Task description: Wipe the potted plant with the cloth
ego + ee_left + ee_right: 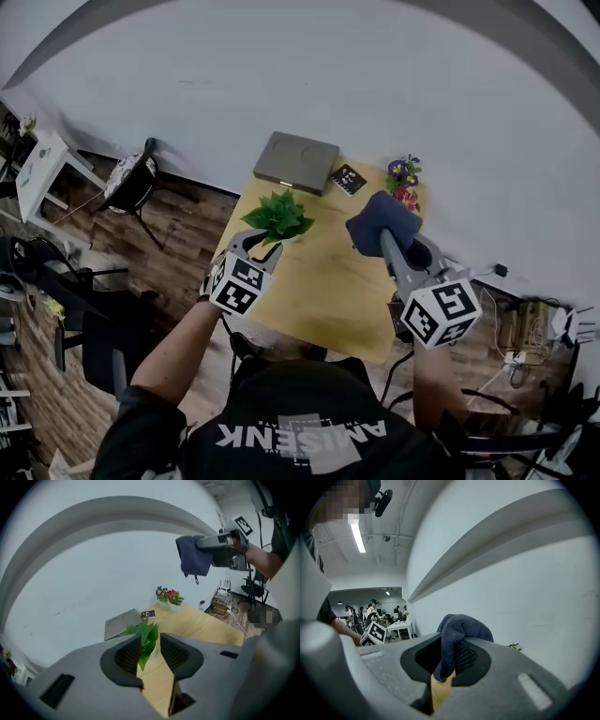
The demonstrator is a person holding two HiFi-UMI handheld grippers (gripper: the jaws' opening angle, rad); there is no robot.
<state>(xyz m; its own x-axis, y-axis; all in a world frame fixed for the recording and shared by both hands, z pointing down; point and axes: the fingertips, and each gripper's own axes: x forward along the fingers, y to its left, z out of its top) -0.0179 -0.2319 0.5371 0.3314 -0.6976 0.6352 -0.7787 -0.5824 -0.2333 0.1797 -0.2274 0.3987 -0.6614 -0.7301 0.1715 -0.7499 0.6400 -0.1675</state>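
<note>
A small potted plant (277, 217) with broad green leaves stands near the left edge of the wooden table (323, 291). My left gripper (256, 243) is open just in front of it. In the left gripper view the plant's leaves (148, 632) show through the gap of the gripper (151, 645), and whether a pad touches them I cannot tell. My right gripper (384, 236) hovers over the table's right side, shut on a dark blue cloth (380, 217). The cloth (461, 626) bulges out above the right gripper (449, 657) and hangs down as a fold between its jaws.
A flat grey box (296, 161), a small black card (348, 178) and a pot of purple and red flowers (404, 178) sit along the table's far edge by the white wall. A chair (131, 178) stands to the left; cables lie on the floor (516, 347) at right.
</note>
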